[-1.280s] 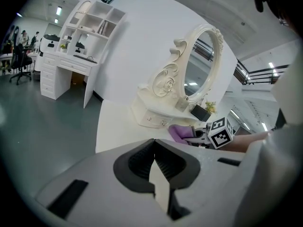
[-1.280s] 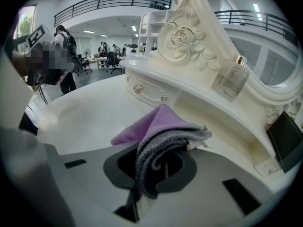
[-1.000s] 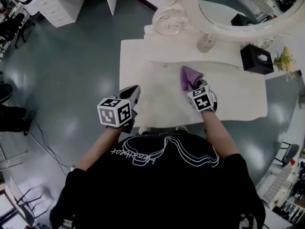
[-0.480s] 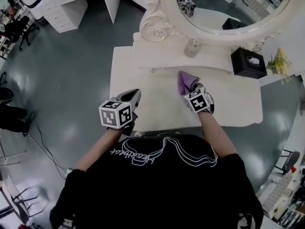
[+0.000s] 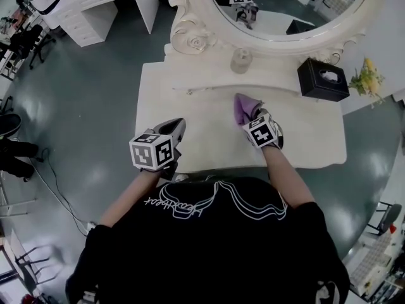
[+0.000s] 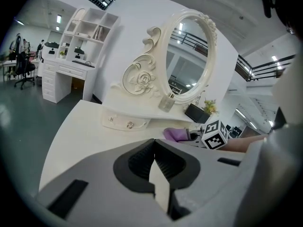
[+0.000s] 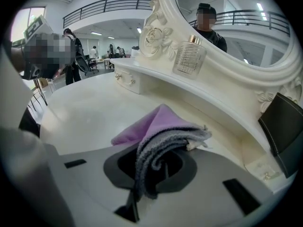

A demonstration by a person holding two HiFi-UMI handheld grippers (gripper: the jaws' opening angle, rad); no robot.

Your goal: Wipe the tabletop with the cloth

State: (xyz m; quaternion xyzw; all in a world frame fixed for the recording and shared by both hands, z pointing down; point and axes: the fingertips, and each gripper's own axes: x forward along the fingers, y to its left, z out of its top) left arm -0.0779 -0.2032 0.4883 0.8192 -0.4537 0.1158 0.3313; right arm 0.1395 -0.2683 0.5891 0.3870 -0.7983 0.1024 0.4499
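Note:
A purple cloth (image 5: 243, 108) with a grey underside lies bunched on the white tabletop (image 5: 202, 135), just in front of the raised shelf. My right gripper (image 5: 255, 115) is shut on the cloth (image 7: 161, 126), whose folds hang out between the jaws. The cloth's free corner spreads over the tabletop (image 7: 85, 112) ahead of the jaws. My left gripper (image 5: 177, 126) hovers over the table's left front part, shut with nothing in it. From the left gripper view the cloth (image 6: 176, 134) shows to the right, beside the right gripper's marker cube.
A glass bottle (image 5: 240, 61) stands on the raised shelf (image 5: 209, 75) under the oval mirror (image 5: 278, 11). A black tissue box (image 5: 323, 79) sits at the back right, with yellow flowers (image 5: 366, 76) beyond it. Two small drawer knobs (image 7: 124, 78) stick out of the shelf front.
The right gripper with the cloth has shifted slightly left and toward the shelf on the tabletop. The head view has tilted, showing more mirror. The left gripper has barely moved.

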